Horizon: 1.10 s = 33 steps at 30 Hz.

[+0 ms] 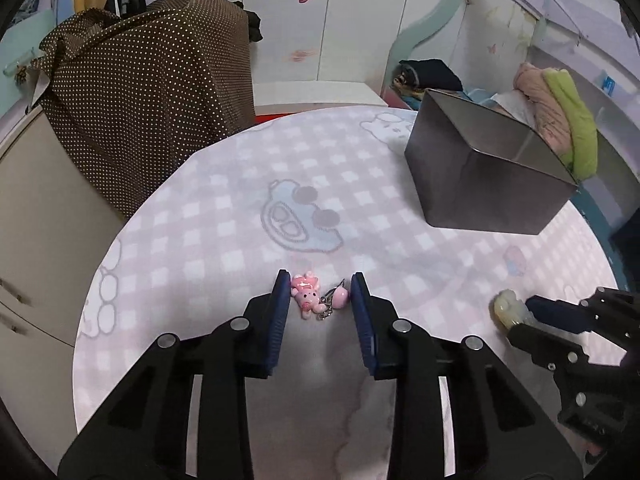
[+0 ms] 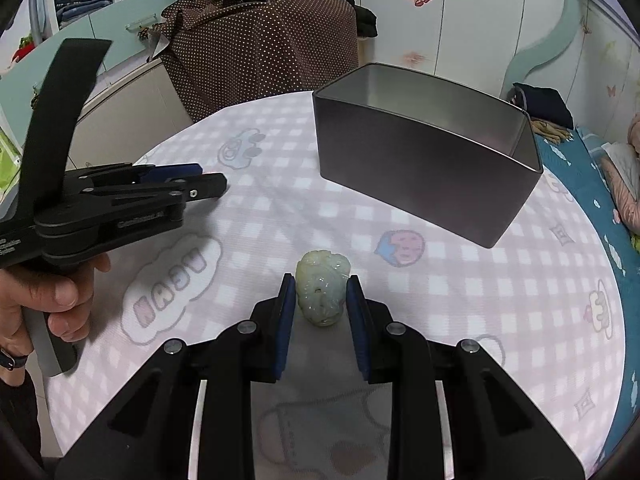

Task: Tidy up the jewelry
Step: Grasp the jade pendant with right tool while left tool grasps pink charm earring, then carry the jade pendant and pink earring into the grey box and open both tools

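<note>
A pink pig charm (image 1: 306, 294) with a small chain and a pink bead lies on the round table between the two fingers of my left gripper (image 1: 321, 294); the jaws stand apart around it, pads not pressing it. A pale green jade carving (image 2: 320, 292) sits between the fingers of my right gripper (image 2: 320, 300), whose pads touch or nearly touch both its sides. The jade also shows in the left wrist view (image 1: 507, 307) at the right gripper's tip. An open grey metal tin (image 2: 424, 168) stands at the far right of the table; no contents show in it.
The round table (image 1: 224, 216) has a pink-and-white checked cloth with cartoon prints. A brown polka-dot cloth (image 1: 152, 88) covers furniture behind the table at the left. A bed with folded clothes (image 1: 556, 120) lies to the right. White cabinets stand at the left.
</note>
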Motion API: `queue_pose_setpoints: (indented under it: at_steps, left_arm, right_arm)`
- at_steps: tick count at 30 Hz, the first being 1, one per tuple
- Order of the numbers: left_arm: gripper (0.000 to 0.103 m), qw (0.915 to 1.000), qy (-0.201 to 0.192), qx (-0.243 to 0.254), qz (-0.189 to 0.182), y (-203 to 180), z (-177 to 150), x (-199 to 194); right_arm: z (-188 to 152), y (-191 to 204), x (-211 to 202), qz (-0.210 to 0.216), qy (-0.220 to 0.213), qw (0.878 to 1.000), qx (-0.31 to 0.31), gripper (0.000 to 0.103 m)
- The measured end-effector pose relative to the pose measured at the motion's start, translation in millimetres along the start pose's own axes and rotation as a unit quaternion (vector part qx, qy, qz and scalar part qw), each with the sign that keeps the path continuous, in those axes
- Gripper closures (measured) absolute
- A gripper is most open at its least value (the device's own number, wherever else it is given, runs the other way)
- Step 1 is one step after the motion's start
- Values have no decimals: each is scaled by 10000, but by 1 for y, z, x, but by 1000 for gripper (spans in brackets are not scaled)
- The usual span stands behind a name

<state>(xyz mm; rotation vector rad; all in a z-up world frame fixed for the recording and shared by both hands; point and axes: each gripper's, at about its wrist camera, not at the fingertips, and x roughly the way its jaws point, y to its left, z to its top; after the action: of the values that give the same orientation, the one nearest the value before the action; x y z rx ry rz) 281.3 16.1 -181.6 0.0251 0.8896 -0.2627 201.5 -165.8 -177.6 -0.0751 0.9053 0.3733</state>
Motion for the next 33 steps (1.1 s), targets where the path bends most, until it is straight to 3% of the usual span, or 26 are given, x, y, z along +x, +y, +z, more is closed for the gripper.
queue_pose_setpoints:
  at_steps: [11, 19, 21, 23, 33]
  left_arm:
    - [72, 9996, -224, 138, -67, -7, -13, -32]
    - [72, 9996, -195, 211, -72, -14, -21, -37]
    - [72, 9996, -181, 202, -84, -14, -23, -37]
    - [72, 9996, -180, 181, -100, -14, -24, -37]
    - [72, 9992, -351, 179, -110, -10, -23, -55]
  right_arm:
    - [-3, -9, -9, 48, -8, 9999, 100, 84]
    - [4, 1, 6, 15, 115, 9999, -65, 63]
    - [4, 11, 10, -271, 95, 9986, -437, 68]
    - [5, 13, 9, -187, 136, 9988, -440, 76]
    - [-4, -1, -11, 40, 47, 9995, -311, 77]
